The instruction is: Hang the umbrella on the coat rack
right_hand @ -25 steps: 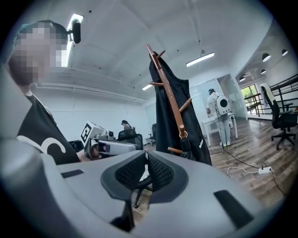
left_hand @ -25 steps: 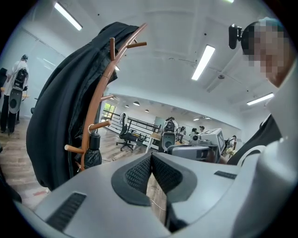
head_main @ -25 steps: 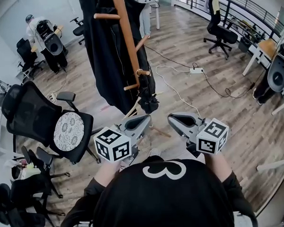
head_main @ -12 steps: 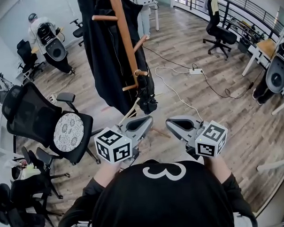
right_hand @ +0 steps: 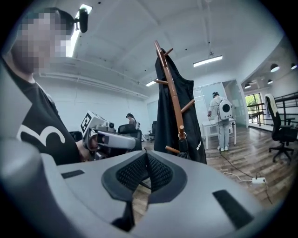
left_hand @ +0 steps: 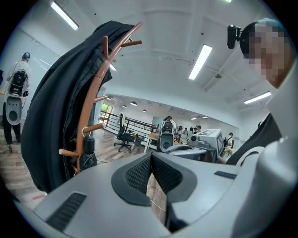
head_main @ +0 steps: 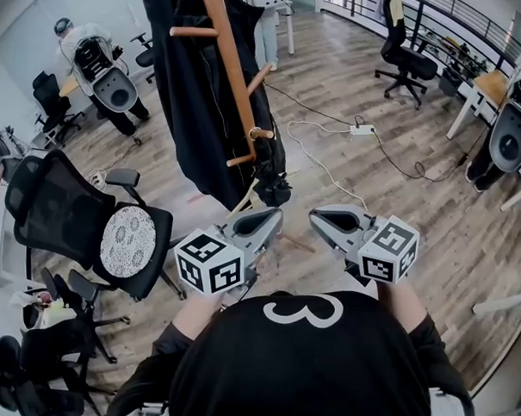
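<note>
A folded black umbrella (head_main: 270,175) hangs by its strap loop from a low peg of the wooden coat rack (head_main: 229,70), beside a long black coat (head_main: 191,98). My left gripper (head_main: 274,216) and right gripper (head_main: 317,216) are side by side close to my chest, pointing at the rack and well short of it. Both are shut with nothing between the pads. The left gripper view has the umbrella (left_hand: 88,149) at the left, on the rack (left_hand: 87,116), beyond the left gripper (left_hand: 151,156). In the right gripper view the umbrella (right_hand: 183,148) hangs on the rack (right_hand: 170,86) past the right gripper (right_hand: 146,155).
A black mesh office chair (head_main: 89,223) stands to the left of the rack. A white cable with a power strip (head_main: 360,129) lies on the wooden floor behind it. Another office chair (head_main: 403,60) and desks stand at the far right; a person in white (head_main: 94,59) is at the far left.
The person in white at the far left has walked a little to the right. Both grippers stay where they were, and the umbrella still hangs on its peg.
</note>
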Tool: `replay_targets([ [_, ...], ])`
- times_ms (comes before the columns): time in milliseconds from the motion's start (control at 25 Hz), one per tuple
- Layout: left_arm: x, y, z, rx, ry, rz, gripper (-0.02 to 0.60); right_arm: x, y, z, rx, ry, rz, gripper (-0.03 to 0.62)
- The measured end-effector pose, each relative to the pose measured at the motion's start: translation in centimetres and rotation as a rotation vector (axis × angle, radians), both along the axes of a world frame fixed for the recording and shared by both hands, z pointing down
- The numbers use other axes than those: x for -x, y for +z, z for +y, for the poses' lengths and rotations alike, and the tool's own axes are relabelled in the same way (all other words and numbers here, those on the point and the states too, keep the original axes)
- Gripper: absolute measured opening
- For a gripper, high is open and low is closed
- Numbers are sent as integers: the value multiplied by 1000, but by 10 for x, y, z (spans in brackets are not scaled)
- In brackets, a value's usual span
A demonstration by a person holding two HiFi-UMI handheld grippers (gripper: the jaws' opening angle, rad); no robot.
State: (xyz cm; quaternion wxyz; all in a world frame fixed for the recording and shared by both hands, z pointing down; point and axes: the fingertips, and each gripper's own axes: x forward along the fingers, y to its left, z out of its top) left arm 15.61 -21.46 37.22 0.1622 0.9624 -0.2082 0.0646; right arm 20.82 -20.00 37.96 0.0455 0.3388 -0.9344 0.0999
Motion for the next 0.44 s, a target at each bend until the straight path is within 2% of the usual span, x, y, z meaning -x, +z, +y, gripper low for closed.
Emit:
replay_targets([
  [120, 0, -3, -2, -6, 4, 2, 15, -1, -6, -4, 16, -2, -30, 26],
  [440, 3, 4, -12, 1, 4, 11, 15, 0, -1, -15, 26, 2, -28, 26],
])
